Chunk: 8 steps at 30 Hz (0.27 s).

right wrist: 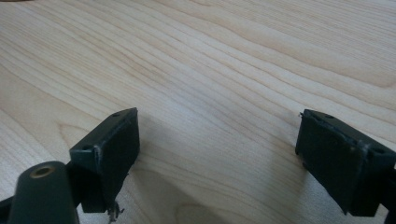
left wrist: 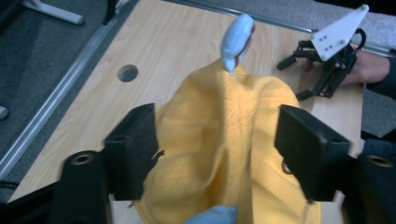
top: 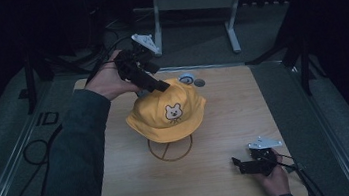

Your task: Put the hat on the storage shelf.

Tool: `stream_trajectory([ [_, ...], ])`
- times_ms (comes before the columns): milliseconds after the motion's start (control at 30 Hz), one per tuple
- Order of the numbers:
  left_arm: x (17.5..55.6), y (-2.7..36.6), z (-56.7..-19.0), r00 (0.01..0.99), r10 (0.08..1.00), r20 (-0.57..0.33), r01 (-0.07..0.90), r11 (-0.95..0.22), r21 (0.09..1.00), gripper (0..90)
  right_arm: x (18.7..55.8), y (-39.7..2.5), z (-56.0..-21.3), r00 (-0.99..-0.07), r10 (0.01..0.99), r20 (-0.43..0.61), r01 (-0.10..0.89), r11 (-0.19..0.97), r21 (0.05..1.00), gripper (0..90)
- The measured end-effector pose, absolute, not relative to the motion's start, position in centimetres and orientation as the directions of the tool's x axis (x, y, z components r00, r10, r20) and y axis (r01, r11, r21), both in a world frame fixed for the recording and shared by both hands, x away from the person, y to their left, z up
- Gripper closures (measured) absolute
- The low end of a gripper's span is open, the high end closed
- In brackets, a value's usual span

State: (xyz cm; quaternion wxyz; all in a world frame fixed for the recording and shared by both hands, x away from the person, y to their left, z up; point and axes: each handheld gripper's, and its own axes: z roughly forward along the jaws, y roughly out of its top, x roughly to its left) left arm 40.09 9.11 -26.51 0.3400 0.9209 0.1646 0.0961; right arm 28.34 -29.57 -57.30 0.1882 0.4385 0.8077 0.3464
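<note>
From above, the left gripper [top: 158, 86] reaches the crown of a yellow hat [top: 167, 117] on a wire stand [top: 171, 150]. Its own view shows the jaws spread, unclenched, fabric between them. The right gripper [top: 236, 162] rests released on the table [top: 223, 102], well apart.

I'm working in a dim lab: a bare wooden tabletop [top: 216, 123] on grey carpet [top: 195, 37], cables [top: 33, 150] trailing, and a metal desk frame [top: 190, 0] behind.
</note>
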Motion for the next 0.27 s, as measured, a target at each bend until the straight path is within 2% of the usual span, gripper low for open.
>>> stream_trajectory([
  [267, 39.98, 9.42, -26.23, 0.923, 0.38, 0.066, 0.239, -0.697, 0.676, 26.9, 28.34, -29.57, -57.3, -0.545, 0.839, 0.0, 0.578, 0.375, 0.725, 13.6],
])
